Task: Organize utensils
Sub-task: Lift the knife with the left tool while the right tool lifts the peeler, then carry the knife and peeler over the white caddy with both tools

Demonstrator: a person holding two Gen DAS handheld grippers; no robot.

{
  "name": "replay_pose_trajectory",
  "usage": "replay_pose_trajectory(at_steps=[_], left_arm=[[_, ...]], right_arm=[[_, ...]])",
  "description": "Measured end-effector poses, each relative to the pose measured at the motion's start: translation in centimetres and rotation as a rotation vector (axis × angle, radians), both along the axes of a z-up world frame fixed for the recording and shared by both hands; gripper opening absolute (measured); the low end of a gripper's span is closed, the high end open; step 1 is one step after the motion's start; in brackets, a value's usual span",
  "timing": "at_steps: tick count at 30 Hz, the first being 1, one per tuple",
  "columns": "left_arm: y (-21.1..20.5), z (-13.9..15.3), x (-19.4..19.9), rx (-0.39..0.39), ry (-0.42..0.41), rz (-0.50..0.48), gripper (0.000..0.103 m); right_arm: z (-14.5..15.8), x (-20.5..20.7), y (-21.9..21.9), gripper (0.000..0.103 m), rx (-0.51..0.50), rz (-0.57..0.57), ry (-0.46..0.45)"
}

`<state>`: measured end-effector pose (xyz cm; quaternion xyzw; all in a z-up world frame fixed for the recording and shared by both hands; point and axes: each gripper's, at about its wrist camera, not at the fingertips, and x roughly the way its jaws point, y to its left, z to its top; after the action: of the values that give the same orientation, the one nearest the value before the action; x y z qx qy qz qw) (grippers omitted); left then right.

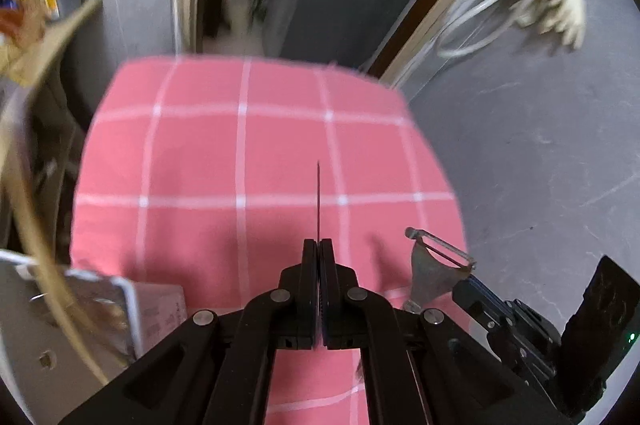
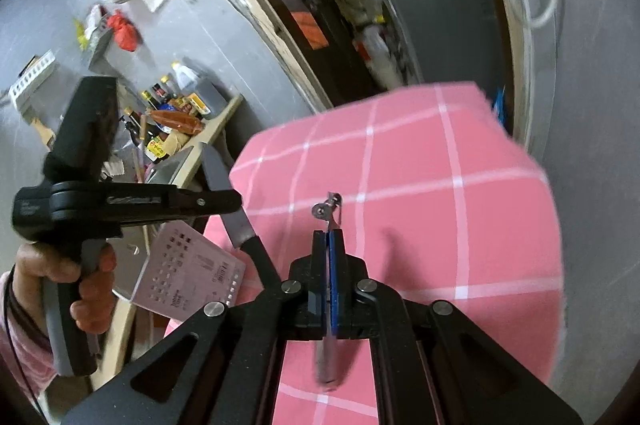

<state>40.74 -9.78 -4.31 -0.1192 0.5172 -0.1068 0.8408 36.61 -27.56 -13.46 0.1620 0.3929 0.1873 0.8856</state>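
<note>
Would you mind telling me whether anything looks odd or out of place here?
Nothing looks spilled or damaged. Both utensils are held in the air above the pink checked cloth: the left gripper is shut on a knife, its blade pointing forward, and the right gripper is shut on a peeler.

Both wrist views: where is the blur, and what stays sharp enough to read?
Left wrist view: the doorway and the cloth's far edge are motion-smeared; the left tongs and knife edge stay crisp. Right wrist view: shelves behind are smeared, the peeler in the right tongs is sharp. Both bend straight lines, fisheye.
</note>
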Motion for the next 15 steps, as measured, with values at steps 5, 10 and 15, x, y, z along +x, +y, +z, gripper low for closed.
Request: replay_pose_trajectory(at_steps=[5, 10, 15], left_arm=[[1.1, 4.0, -3.0, 0.013, -0.161, -0.002, 0.002], [2.2, 7.3, -4.2, 0.025, -0.254, -0.013, 0.002], [3.6, 8.0, -5.4, 0.025, -0.262, -0.012, 0.002]], right_arm=[[4.1, -1.3, 0.6, 0.002, -0.065, 0.009, -0.101], [7.7, -2.3, 1.7, 0.001, -0.077, 0.02, -0.176], [9.9, -3.5, 2.8, 0.001, -0.076, 0.033, -0.219]])
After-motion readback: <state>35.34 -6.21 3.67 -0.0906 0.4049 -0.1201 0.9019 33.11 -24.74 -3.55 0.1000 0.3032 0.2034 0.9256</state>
